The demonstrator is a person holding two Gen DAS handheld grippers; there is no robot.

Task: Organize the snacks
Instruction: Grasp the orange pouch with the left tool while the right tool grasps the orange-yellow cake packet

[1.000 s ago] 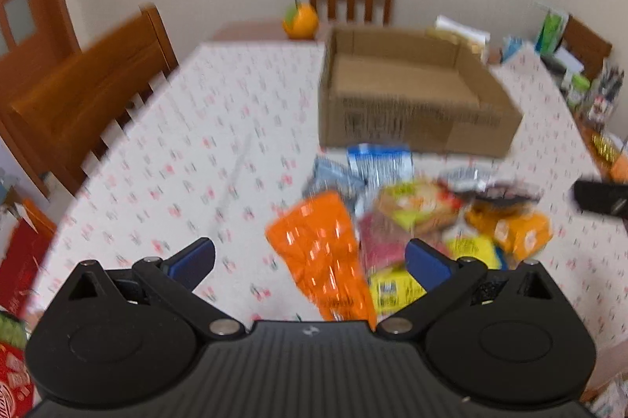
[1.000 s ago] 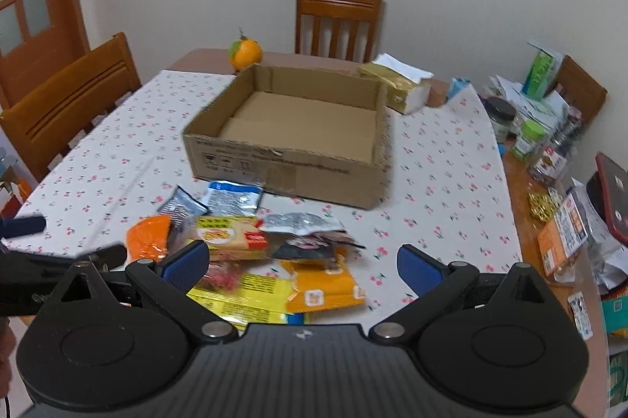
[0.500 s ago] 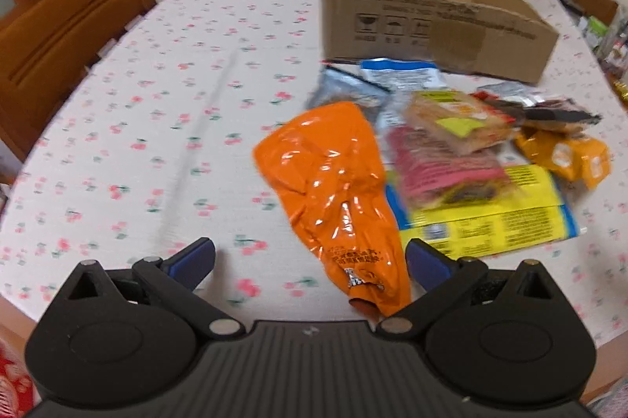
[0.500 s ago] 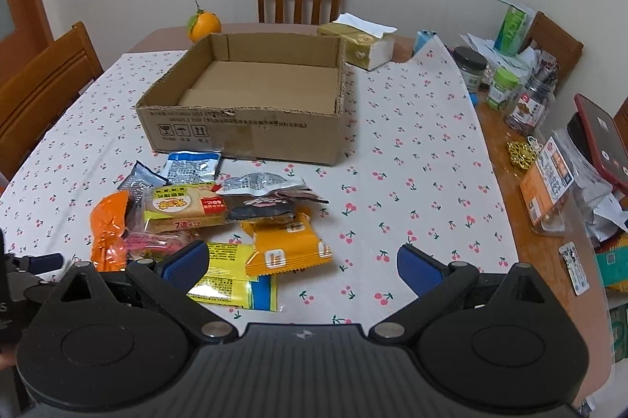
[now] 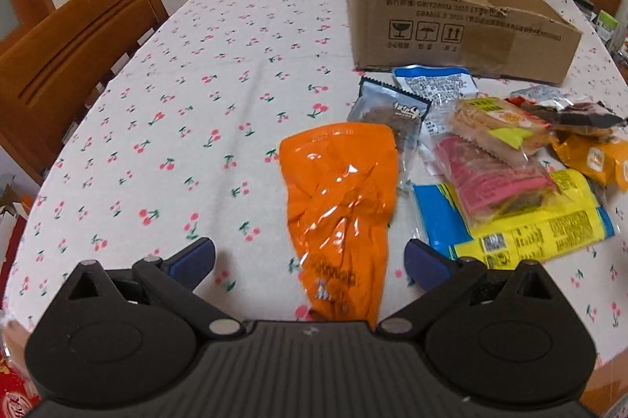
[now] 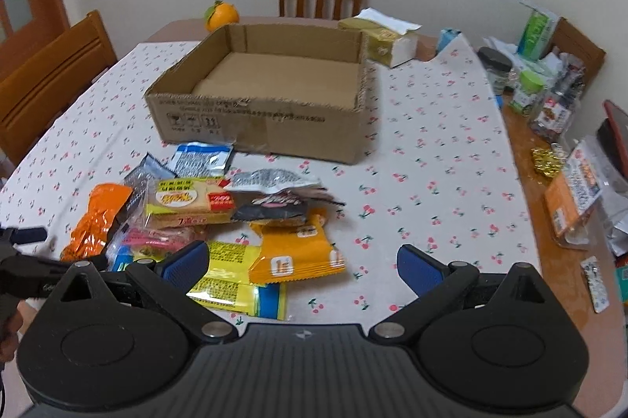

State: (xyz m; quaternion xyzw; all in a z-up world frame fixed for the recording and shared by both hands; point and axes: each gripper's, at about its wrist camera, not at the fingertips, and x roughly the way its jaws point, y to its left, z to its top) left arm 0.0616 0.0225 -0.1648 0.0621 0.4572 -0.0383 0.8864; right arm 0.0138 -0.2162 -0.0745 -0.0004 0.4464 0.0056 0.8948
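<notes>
My table (image 6: 431, 151) is wearing a white cloth with little cherries. A cardboard box (image 6: 259, 119) is sitting in the middle. Snack packets (image 6: 219, 214) are lying in a pile near me. An orange (image 6: 221, 15) is resting far away.

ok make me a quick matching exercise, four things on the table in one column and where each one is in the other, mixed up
Things:
1. orange packet
2. box
3. orange fruit
4. tissue pack

Places:
A. behind the box's far left corner
B. between the left hand-held gripper's open fingers
C. beside the box's far right corner
D. behind the snack pile, empty

Pairs: 1-B, 2-D, 3-A, 4-C
</notes>
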